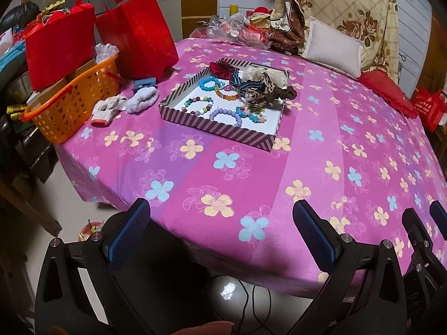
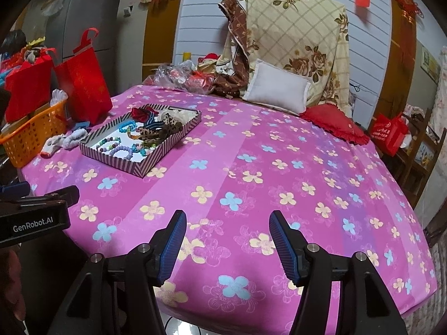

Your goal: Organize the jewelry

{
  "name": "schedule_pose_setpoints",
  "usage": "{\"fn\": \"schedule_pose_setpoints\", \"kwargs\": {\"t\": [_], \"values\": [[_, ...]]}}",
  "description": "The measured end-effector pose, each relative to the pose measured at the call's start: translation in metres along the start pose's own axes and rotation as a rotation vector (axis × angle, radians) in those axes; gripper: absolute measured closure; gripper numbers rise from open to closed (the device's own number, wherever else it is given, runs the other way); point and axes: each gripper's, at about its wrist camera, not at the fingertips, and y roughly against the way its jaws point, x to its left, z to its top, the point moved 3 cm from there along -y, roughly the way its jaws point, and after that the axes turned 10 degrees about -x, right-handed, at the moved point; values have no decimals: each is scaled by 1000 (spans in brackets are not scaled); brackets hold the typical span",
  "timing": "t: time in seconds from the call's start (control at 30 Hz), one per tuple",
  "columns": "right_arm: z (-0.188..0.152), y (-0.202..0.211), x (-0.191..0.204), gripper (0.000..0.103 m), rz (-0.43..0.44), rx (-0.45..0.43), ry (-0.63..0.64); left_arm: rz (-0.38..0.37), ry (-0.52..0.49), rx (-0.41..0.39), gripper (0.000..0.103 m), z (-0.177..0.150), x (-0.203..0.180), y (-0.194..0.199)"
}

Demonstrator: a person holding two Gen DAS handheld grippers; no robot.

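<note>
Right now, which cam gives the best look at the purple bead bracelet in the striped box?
Left wrist: the purple bead bracelet appears larger, with its beads distinct, near the striped box front wall. Right wrist shows the bracelet smaller and more oblique, beads less distinct.

We see a box (image 1: pixel 220 134) on the table (image 1: pixel 251 173), far from us and a bit to the left. Bracelets (image 1: pixel 223 113) lie in its near part, hair ties (image 1: pixel 251 83) in its far part. Left of it lie gloves (image 1: pixel 123 106), then a basket (image 1: pixel 69 103). Bags (image 1: pixel 139 30) stand behind the basket. A pillow (image 1: pixel 332 46) lies far right.
</note>
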Motion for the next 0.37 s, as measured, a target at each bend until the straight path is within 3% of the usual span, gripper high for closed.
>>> {"fn": "schedule_pose_setpoints", "kwargs": {"t": [0.37], "values": [[2,9,-6,43,15,-19,-13,7,-29,-38,1,2,-6,11]]}}
